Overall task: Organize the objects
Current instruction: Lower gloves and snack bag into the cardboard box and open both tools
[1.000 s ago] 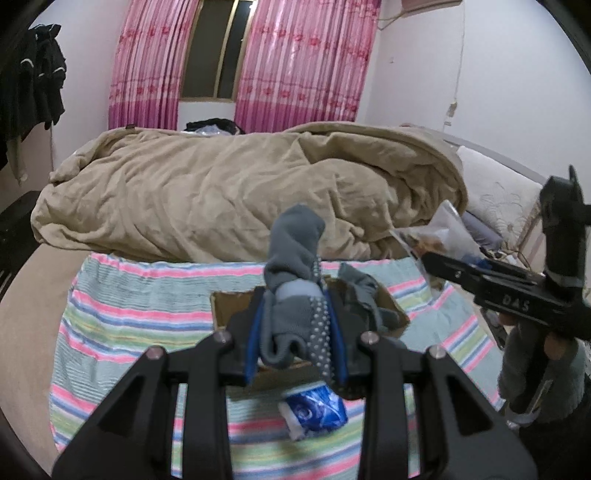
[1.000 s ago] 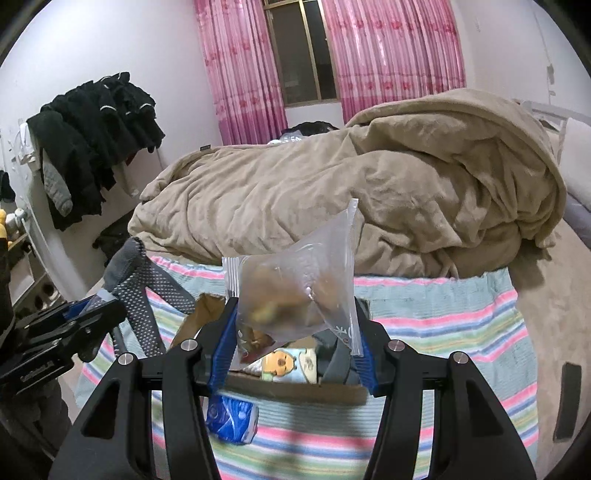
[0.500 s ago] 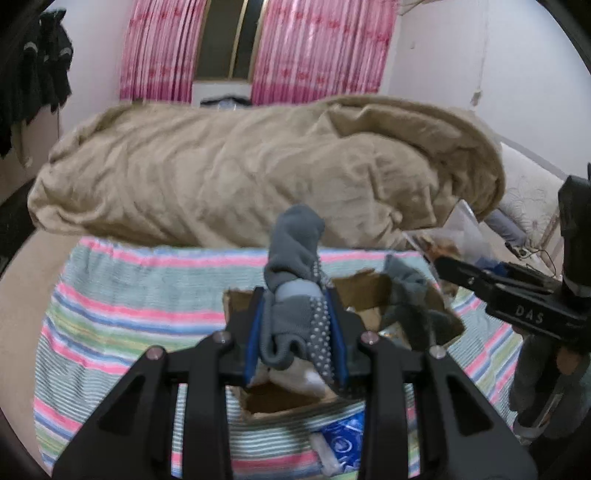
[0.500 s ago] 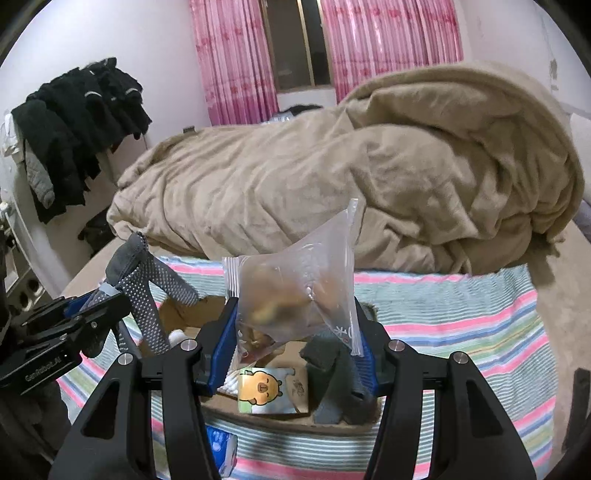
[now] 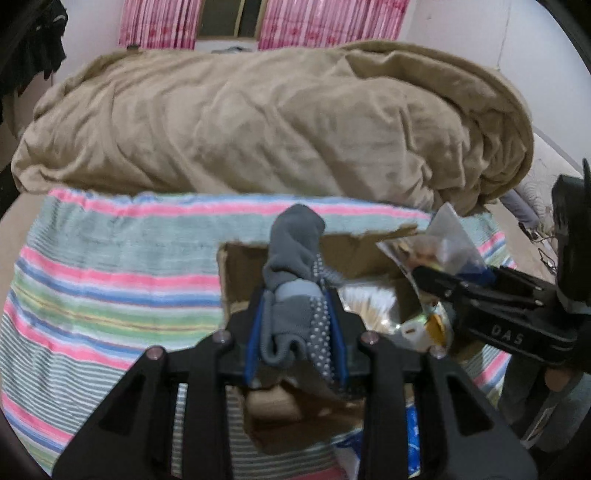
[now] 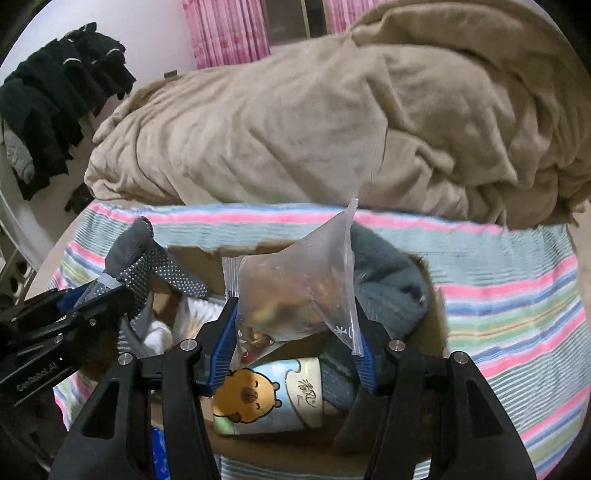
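Observation:
My left gripper [image 5: 295,328] is shut on a grey sock with white grip dots [image 5: 293,258] and holds it above the open cardboard box [image 5: 236,266]. My right gripper [image 6: 295,332] is shut on a clear plastic snack bag [image 6: 299,280] and holds it over the same box [image 6: 437,321]. In the right wrist view the left gripper [image 6: 96,295] and the sock [image 6: 144,258] show at the left. In the left wrist view the right gripper [image 5: 436,275] and the bag [image 5: 439,240] show at the right. The box holds a capybara tissue pack [image 6: 266,395], a dark grey garment [image 6: 384,273] and white items.
The box sits on a striped cloth [image 5: 103,280] on the bed. A bulky tan duvet [image 5: 258,118] lies behind it. A blue packet [image 5: 413,443] lies on the cloth by the box's near side. Dark clothes [image 6: 55,107] hang on the left wall. Pink curtains [image 6: 229,33] cover the window.
Both grippers have moved forward and down over the box, each holding its item. The box now fills the lower middle of both views.

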A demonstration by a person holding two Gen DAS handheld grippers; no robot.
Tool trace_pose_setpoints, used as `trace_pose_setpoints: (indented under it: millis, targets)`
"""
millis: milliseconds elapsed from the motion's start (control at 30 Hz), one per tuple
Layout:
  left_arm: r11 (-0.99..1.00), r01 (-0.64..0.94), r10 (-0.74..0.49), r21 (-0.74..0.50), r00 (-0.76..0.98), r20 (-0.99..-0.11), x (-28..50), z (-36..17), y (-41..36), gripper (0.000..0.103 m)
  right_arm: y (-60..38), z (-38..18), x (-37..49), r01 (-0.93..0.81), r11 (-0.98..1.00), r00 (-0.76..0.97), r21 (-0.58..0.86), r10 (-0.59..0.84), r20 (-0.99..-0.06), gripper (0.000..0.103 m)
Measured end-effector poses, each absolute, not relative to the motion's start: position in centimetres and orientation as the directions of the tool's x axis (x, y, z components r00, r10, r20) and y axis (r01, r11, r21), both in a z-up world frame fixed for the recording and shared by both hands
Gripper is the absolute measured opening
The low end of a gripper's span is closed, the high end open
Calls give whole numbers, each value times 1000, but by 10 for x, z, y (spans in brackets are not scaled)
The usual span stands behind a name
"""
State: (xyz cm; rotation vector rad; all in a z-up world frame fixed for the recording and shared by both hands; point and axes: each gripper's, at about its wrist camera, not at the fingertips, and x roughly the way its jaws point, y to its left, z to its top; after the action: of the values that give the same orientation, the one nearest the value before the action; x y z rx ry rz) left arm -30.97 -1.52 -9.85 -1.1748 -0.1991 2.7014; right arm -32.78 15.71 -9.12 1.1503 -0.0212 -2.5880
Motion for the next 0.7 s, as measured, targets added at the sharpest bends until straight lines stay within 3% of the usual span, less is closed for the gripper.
trace_pose_setpoints:
  millis: [267, 333, 433, 533, 700]
  targets:
    - [-979, -118, 202, -165, -670, -714, -311, -104, -13, 39, 152, -98, -327, 288, -952, -639, 102, -270, -720, 61]
    - [-978, -119, 208, -174, -669, -713, -310, -103, -12, 40, 152, -96, -325, 289, -951, -641, 112, -279, -715, 66]
    - [-972, -129, 230, -194, -670, -706, -305, -98, -11, 49, 152, -89, -320, 305, -943, -645, 133, -307, -700, 78]
    - [-974, -121, 222, -193, -691, -688, -295, -89, -10, 70, 153, -84, -313, 302, -944, -652, 135, -308, -693, 82]
    - [-974, -121, 219, -192, -721, -657, -274, -69, -11, 74, 161, -73, -302, 285, -947, -674, 148, -307, -672, 82]
